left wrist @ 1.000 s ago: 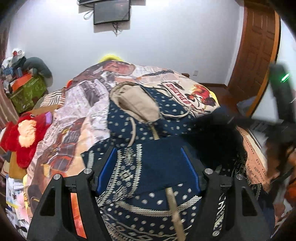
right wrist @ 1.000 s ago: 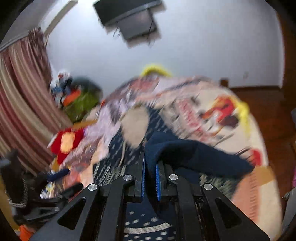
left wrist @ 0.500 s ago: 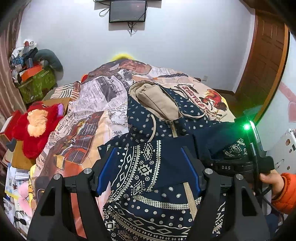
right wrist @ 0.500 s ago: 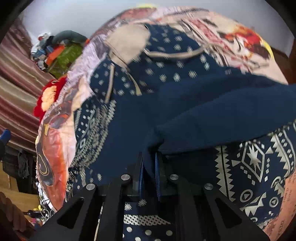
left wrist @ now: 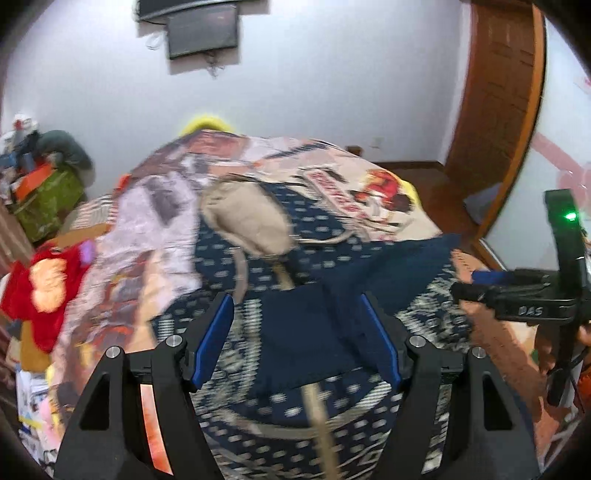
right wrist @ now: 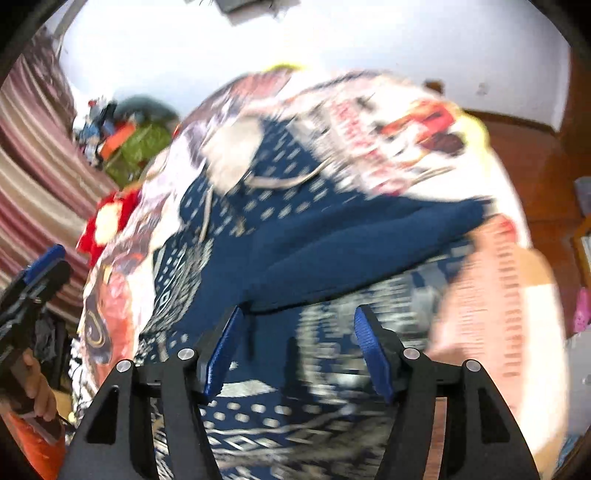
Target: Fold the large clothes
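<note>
A navy hooded jacket (left wrist: 258,258) with white patterns and a beige-lined hood (left wrist: 247,218) lies spread on the bed. Its plain navy sleeve (right wrist: 354,236) is folded across the chest. My left gripper (left wrist: 297,336) hangs open just above the jacket's middle, nothing pressed between its blue pads. My right gripper (right wrist: 295,347) is opening over the patterned front; the sleeve's cuff lies just beyond its fingertips, free of the pads. The right gripper also shows at the right edge of the left wrist view (left wrist: 476,280), and the left one at the left edge of the right wrist view (right wrist: 40,266).
The bed wears a printed cover (left wrist: 354,184). A red plush toy (left wrist: 40,284) and a green box (left wrist: 44,203) with clutter sit to the left. A wooden door (left wrist: 498,92) stands at the right, a wall screen (left wrist: 201,29) above. Striped curtains (right wrist: 33,155) hang at the left.
The right gripper carried the sleeve across the jacket, laid it down and opened off it. The left gripper stayed open and shifted a little over the jacket.
</note>
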A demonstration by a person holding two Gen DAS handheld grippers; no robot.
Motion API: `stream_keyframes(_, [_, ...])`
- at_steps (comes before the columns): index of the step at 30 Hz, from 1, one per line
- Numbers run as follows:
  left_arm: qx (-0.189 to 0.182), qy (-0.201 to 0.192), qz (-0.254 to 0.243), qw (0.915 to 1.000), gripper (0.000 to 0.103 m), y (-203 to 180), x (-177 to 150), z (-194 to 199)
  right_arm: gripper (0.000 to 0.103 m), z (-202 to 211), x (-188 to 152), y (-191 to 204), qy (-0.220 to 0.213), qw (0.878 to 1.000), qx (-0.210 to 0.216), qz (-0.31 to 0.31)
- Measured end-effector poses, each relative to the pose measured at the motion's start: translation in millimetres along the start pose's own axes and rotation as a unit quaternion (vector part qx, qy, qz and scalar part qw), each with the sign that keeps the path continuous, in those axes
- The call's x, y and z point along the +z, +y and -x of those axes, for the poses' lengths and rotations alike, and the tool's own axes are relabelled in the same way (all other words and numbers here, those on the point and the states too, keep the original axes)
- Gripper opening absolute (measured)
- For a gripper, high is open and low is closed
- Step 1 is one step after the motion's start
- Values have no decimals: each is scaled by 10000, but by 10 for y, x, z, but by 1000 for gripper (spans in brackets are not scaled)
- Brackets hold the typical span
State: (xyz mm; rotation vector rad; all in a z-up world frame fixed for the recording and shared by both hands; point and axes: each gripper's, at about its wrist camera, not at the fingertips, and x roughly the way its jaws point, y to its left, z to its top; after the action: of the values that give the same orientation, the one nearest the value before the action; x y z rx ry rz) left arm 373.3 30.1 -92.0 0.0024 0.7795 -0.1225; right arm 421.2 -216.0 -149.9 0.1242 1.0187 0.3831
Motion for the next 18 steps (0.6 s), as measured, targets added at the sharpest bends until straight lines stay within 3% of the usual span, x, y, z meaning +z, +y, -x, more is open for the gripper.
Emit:
stream_keyframes(7, [-502, 751, -619, 9940, 70, -809, 169, -752, 70, 541, -68, -669, -584, 9949, -807, 125])
stream_keyframes(12, [-555, 1103, -1083, 9864, 70, -1396, 219, -1325, 72, 564, -171, -1037, -495, 9932, -1050, 106])
stream_keyframes(16, [-606, 1202, -1218, 9834, 70, -1661, 283, -1625, 72, 443, -257, -1245, -305, 9946, -990, -95])
stream_keyframes(18, [-493, 1195, -1319, 9828, 62, -1730, 302, -1746, 72, 385, -296, -1288, -236, 9950, -966, -125])
